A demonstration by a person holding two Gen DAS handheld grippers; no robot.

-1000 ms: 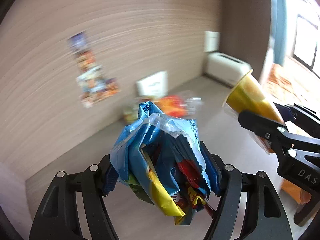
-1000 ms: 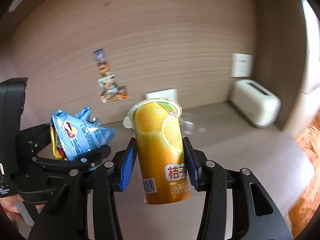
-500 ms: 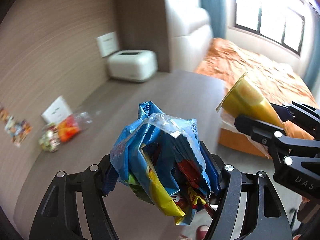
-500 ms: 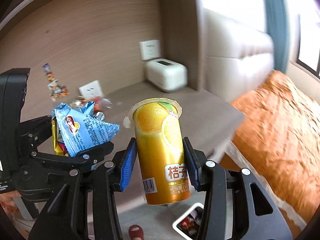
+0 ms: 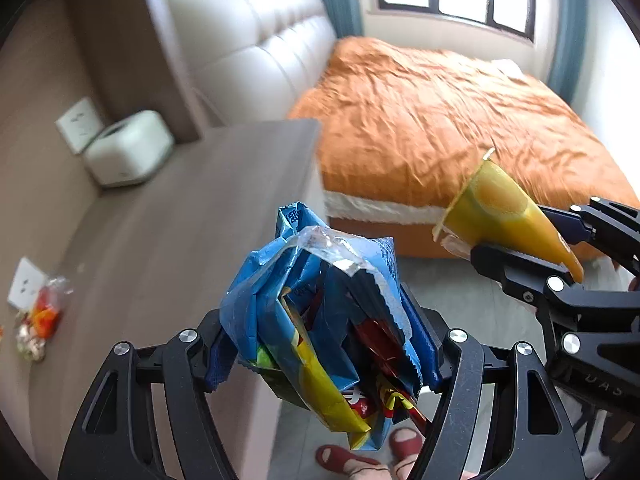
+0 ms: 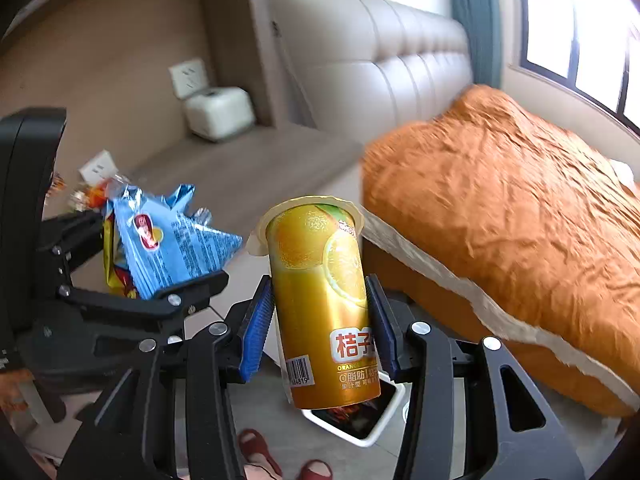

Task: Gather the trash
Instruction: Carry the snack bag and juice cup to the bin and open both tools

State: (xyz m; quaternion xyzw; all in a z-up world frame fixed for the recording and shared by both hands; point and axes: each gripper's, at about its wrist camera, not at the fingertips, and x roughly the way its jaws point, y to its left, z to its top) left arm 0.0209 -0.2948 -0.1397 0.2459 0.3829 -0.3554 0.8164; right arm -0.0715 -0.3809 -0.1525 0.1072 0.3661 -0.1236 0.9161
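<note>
Rumpled orange bedspread (image 5: 440, 120) behind left hand-held gripper (image 5: 320, 344) pinching crinkled foil wrappers (image 5: 320, 320), right hand-held gripper (image 6: 320, 320) pinching glossy cylindrical cup (image 6: 320, 300).

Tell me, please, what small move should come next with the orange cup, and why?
Probably carry the right gripper down over the white bin on the floor. Its fingers clamp the orange cup, and the bin, partly hidden, lies just below the cup's base. The left gripper holds the chip bag, so it could follow.
</note>
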